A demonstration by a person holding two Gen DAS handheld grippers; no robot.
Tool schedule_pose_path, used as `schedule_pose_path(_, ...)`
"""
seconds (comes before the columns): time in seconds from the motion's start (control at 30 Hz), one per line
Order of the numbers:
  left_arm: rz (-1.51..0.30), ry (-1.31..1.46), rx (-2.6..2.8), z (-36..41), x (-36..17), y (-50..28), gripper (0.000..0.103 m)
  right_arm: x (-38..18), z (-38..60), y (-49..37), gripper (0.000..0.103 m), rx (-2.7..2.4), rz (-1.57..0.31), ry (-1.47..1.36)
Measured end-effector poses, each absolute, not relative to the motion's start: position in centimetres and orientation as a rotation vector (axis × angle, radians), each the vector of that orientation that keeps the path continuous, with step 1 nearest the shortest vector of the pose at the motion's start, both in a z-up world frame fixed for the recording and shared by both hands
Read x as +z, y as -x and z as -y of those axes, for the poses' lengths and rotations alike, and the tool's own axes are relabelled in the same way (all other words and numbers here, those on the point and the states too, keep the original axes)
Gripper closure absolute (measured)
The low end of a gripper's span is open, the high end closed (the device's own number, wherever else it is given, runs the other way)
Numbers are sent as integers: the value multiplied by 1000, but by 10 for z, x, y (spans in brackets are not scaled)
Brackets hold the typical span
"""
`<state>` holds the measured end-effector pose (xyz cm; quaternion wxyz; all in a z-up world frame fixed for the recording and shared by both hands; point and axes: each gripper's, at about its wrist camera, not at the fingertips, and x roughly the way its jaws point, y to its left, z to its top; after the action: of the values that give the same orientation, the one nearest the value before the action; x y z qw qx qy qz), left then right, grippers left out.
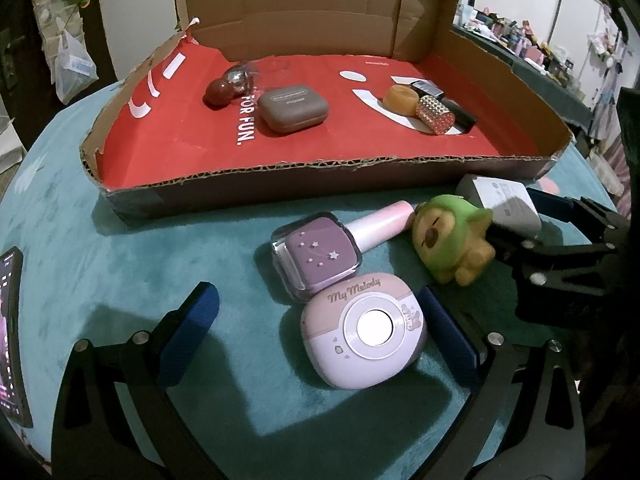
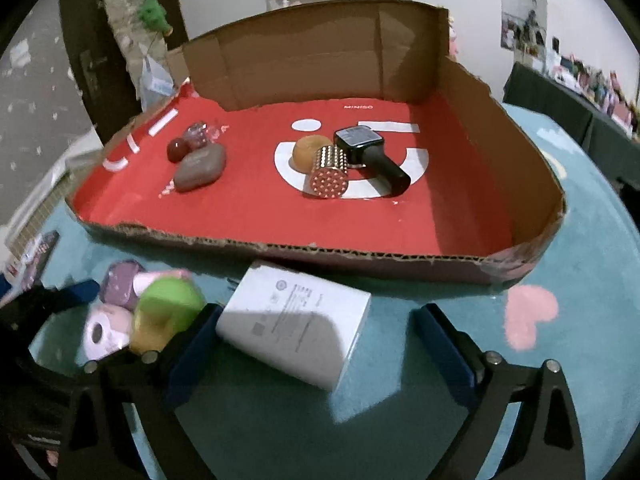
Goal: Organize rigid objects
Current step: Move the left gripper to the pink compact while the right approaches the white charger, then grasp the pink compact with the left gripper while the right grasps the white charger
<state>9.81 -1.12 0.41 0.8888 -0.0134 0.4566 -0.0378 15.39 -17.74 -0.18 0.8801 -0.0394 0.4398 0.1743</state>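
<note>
A pink-and-lilac My Melody case [image 1: 362, 330] lies on the teal cloth between the wide-open fingers of my left gripper [image 1: 320, 330], close to the right finger. Beyond it lie a purple nail polish bottle [image 1: 320, 256] and a green-hooded toy figure [image 1: 452, 240]. My right gripper [image 2: 316, 344] is open around a white box [image 2: 296, 324], whose left end is against the left finger; this gripper also shows in the left wrist view [image 1: 532, 228]. The red-lined cardboard tray [image 1: 304, 184] holds a grey case [image 1: 294, 108], a studded cylinder [image 1: 434, 114] and other small items.
A phone [image 1: 10, 336] lies at the cloth's left edge. The tray [image 2: 360, 260] stands just beyond the loose objects, with a tall back wall. A pink heart patch [image 2: 528, 316] marks the cloth at right. Cluttered shelves stand far right.
</note>
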Motion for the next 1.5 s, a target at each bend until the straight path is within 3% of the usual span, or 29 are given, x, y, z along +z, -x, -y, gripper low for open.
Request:
schedule_pose_path(0.17, -940, 13, -91, 16, 5, -98, 6, -2, 176, -158, 7, 365, -917, 78)
schedule_pose_path(0.23, -932, 5, -94, 18, 7, -98, 23, -1, 175, -156, 14, 385, -912, 83)
schedule_pose_path(0.33, -923, 9, -112, 19, 10, -96, 40, 2, 170, -151, 28, 413, -904, 93)
schedule_pose_path(0.5, -910, 5, -105, 17, 13, -93, 57, 3, 172, -148, 28, 410, -901, 75)
schedule_pose_path(0.63, -898, 40, -117, 12, 18, -90, 64, 6, 176, -142, 29, 412, -893, 54)
schedule_pose_path(0.73, -883, 41, -122, 12, 22, -87, 83, 12, 181, -137, 29, 411, -879, 40)
schedule_pose_path(0.9, -876, 37, -126, 13, 26, -84, 84, 27, 188, -127, 29, 419, -842, 13)
schedule_pose_path(1.03, -866, 34, -127, 14, 29, -80, 95, 33, 189, -121, 29, 423, -823, 7)
schedule_pose_path(1.37, -887, 70, -134, 8, 25, -83, 94, 30, 193, -115, 29, 412, -828, 6)
schedule_pose_path(1.5, -899, 82, -143, 7, 22, -88, 89, 27, 198, -115, 29, 400, -837, -7)
